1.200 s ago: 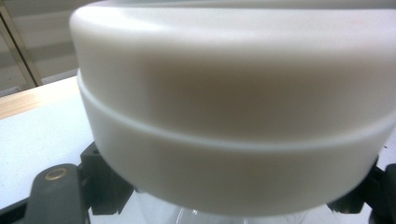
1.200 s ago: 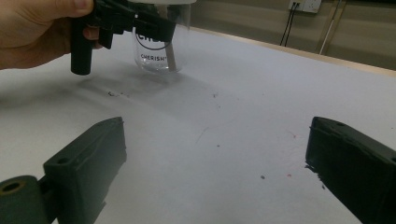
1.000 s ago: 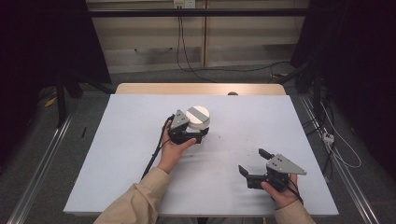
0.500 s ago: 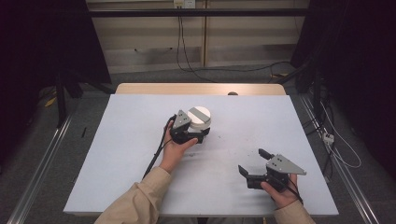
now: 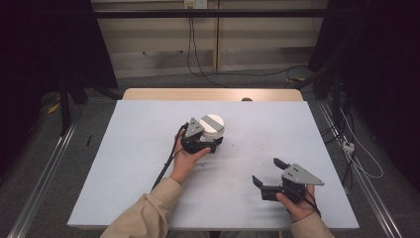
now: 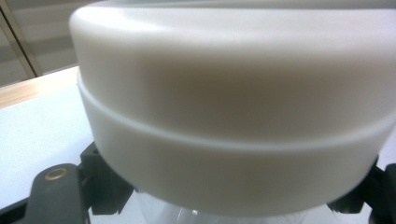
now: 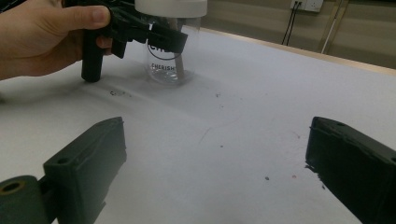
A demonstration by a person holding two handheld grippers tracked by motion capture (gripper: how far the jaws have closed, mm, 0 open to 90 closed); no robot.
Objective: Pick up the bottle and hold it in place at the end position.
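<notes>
L gripper (image 5: 207, 144) clenched on clear jar (image 7: 167, 63) w/ white lid (image 5: 212, 123), mid table (image 5: 124, 163). R gripper (image 5: 270, 177) released, near right.

The clear jar (image 7: 169, 65) reads "CHERISH".

The jar (image 5: 212, 130) stands on the bench (image 5: 129, 163) between the left tool's (image 5: 208, 144) jaws, well left of and beyond the right tool (image 5: 267, 176)

Clear glossy jar (image 7: 167, 65), smooth matt white lid (image 6: 233, 107)
</notes>
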